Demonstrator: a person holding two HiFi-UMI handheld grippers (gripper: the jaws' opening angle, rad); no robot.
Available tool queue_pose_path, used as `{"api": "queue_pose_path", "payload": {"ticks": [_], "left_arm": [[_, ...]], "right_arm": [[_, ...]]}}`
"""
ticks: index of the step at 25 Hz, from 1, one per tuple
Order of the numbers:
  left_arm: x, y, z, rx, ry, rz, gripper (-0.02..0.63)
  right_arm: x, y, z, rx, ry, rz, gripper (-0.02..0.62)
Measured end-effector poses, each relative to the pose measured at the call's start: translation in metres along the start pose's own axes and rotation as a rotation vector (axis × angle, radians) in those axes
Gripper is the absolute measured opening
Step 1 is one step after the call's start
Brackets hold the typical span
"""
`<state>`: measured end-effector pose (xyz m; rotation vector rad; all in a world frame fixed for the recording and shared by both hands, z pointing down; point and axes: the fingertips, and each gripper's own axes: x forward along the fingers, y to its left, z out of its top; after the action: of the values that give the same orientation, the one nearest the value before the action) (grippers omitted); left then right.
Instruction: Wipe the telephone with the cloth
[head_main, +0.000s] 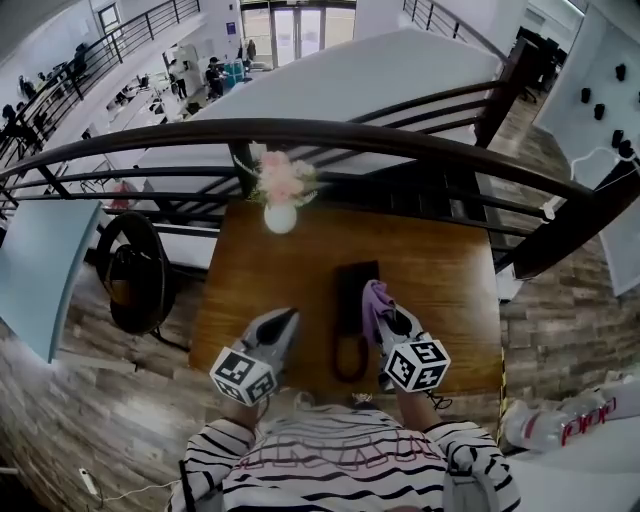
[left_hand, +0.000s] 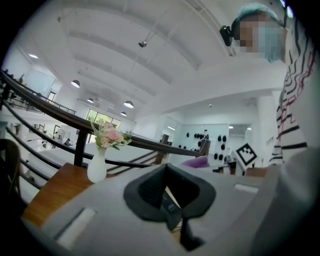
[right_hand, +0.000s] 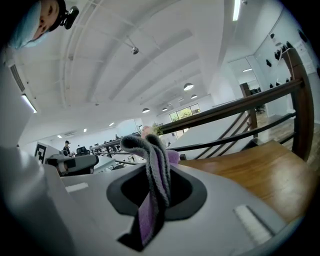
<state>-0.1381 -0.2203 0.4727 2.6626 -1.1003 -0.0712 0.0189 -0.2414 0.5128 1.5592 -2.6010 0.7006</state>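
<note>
Slippage of the cloth is the main risk. The right gripper (head_main: 384, 312) is clenched on a purple knitted cloth with a grey edge (right_hand: 156, 170). The cloth is pinched as a narrow folded loop that stands up between the jaws, with only a short tail hanging below. So little fabric sticks out that a firm stroke could bring the hard gripper tips onto the black telephone (head_main: 352, 300) instead of the cloth. A stroke could also drag the fold out of the jaws.

The telephone lies flat near the middle of the brown wooden surface (head_main: 440, 290), just beside the cloth and between the two grippers. Nothing pins it down. The left gripper (head_main: 288, 318) hovers just to its left with its jaws closed together on nothing. A sideways wipe may therefore slide the whole set or knock the handset off. The looped cord at the near end could also catch a jaw.

A white vase of pink flowers (head_main: 280, 216) stands at the far edge, close to the dark metal railing (head_main: 400, 140). A long forward push of the telephone could tip it.
</note>
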Motion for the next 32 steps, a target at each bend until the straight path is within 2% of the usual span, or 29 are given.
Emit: {"api": "queue_pose_path", "payload": {"ticks": [4,7,11,15,21,27,32], "left_arm": [[0.014,0.001,-0.005,-0.018,-0.011,0.048,0.002],[0.021,-0.001,-0.009,-0.029,-0.014,0.077,0.002],[0.028,-0.007,-0.017,-0.041,-0.008,0.102,0.002],[0.026,-0.009,-0.026,-0.054,0.001,0.123,0.002],[0.016,-0.006,-0.032,-0.055,0.008,0.18,0.002],[0.007,-0.002,-0.031,-0.059,0.002,0.236,0.002],[0.005,0.004,-0.031,-0.065,-0.001,0.239,0.002]], "right_arm": [[0.018,-0.02,-0.013,-0.036,0.057,0.013,0.052],[0.031,-0.033,-0.023,-0.108,0.094,-0.001,0.052],[0.056,-0.044,-0.032,-0.113,0.124,0.013,0.052],[0.09,-0.044,-0.044,-0.143,0.154,0.024,0.052],[0.137,-0.036,-0.069,-0.257,0.232,0.047,0.052],[0.158,-0.041,-0.087,-0.26,0.297,0.032,0.052],[0.163,-0.042,-0.09,-0.283,0.31,0.024,0.052]]}}
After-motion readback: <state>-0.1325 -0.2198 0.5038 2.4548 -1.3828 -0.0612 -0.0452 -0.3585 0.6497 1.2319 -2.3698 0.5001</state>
